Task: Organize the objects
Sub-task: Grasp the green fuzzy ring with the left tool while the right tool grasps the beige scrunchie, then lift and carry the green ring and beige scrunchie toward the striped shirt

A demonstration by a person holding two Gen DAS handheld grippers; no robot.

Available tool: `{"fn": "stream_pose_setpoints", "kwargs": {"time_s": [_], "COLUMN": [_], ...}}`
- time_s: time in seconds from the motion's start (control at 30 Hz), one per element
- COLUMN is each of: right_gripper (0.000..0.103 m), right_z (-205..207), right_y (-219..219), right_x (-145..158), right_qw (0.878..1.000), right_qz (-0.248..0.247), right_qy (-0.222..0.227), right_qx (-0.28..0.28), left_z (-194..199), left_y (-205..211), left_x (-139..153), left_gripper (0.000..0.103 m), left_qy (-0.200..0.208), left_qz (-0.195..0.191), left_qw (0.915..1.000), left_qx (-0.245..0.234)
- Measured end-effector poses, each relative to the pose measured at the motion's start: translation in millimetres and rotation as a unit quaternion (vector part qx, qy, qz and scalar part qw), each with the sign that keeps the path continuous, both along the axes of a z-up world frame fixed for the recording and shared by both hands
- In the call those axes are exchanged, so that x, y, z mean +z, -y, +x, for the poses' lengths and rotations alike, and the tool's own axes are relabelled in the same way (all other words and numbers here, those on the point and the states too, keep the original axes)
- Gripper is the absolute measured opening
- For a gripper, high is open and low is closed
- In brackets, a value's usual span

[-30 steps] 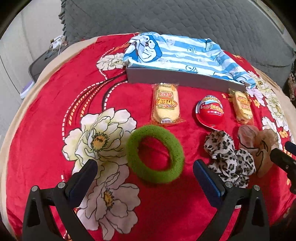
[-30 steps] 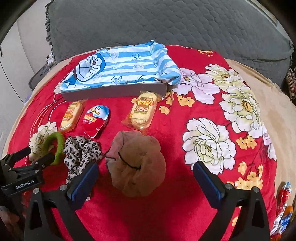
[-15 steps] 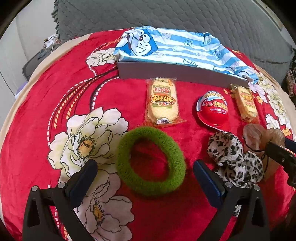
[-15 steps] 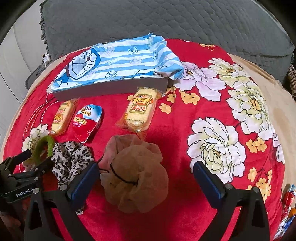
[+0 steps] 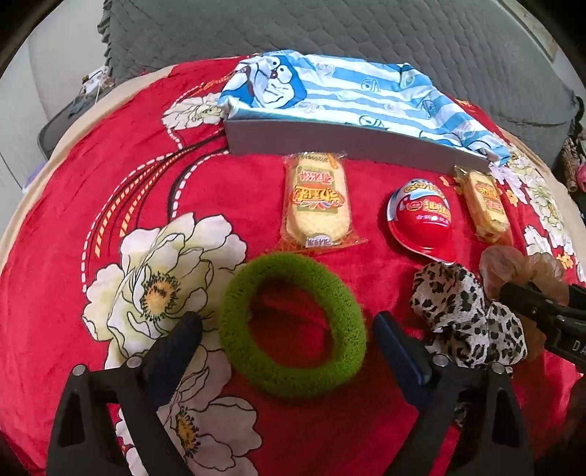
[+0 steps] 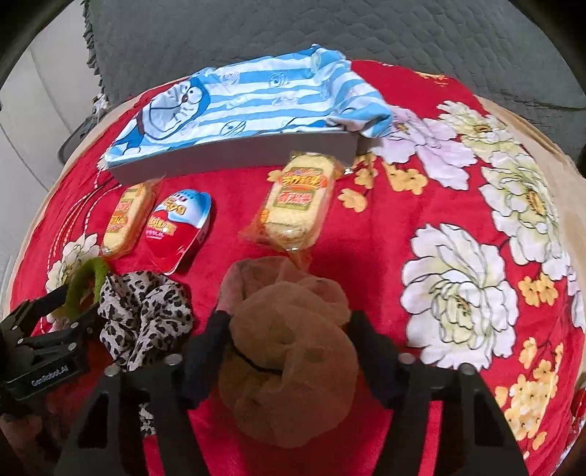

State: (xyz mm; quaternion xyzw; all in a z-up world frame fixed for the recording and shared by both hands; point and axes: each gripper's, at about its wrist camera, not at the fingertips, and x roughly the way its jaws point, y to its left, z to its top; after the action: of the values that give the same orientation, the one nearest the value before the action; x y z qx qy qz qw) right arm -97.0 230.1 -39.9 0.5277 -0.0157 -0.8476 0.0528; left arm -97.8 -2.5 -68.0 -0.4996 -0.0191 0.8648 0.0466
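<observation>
A green fuzzy hair ring (image 5: pixel 293 326) lies on the red flowered blanket, between the fingers of my left gripper (image 5: pixel 289 329), whose jaws stand on either side of it, partly closed in. A brown sheer scrunchie (image 6: pixel 289 351) lies between the fingers of my right gripper (image 6: pixel 289 329), which press close on its sides. A leopard-print scrunchie (image 5: pixel 465 315) lies between the two; it also shows in the right wrist view (image 6: pixel 143 311). The green ring's edge (image 6: pixel 86 282) shows in the right wrist view.
Two wrapped cakes (image 5: pixel 316 203) (image 5: pixel 485 201) and a red egg-shaped sweet (image 5: pixel 421 216) lie in a row before a grey box (image 5: pixel 348 141) lined with blue-striped cartoon cloth (image 5: pixel 329 88). A grey quilted cushion (image 5: pixel 329 29) stands behind.
Both grippers have moved forward and down over their hair ties, and the jaws of both have narrowed around them.
</observation>
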Motion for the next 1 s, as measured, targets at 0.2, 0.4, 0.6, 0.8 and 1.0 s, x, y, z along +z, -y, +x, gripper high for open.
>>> {"fn": "stream_pose_setpoints", "kwargs": {"time_s": [0.2, 0.4, 0.6, 0.8, 1.0], "right_gripper": [0.035, 0.021, 0.012, 0.011, 0.011], "right_z": [2, 4, 8, 8, 11], "right_y": [5, 10, 14, 4, 3], "right_x": [2, 10, 11, 9, 19], "right_qw": [1.000, 0.998, 0.996, 0.994, 0.996], "right_qz": [-0.015, -0.027, -0.060, -0.100, -0.078], "right_qy": [-0.005, -0.013, -0.011, -0.002, -0.018], "right_qx": [0.026, 0.046, 0.068, 0.047, 0.044], "left_z": [1, 3, 8, 9, 14], "left_y": [1, 4, 3, 0, 1], "left_x": [-2, 3, 5, 7, 10], "left_gripper": [0.059, 0.025, 0.013, 0.012, 0.012], "left_qy": [0.008, 0.003, 0.001, 0.001, -0.001], "left_qz": [0.013, 0.031, 0.045, 0.041, 0.032], "left_qw": [0.9998, 0.9994, 0.9983, 0.9982, 0.9988], "left_qx": [-0.012, -0.017, -0.037, -0.044, -0.038]}}
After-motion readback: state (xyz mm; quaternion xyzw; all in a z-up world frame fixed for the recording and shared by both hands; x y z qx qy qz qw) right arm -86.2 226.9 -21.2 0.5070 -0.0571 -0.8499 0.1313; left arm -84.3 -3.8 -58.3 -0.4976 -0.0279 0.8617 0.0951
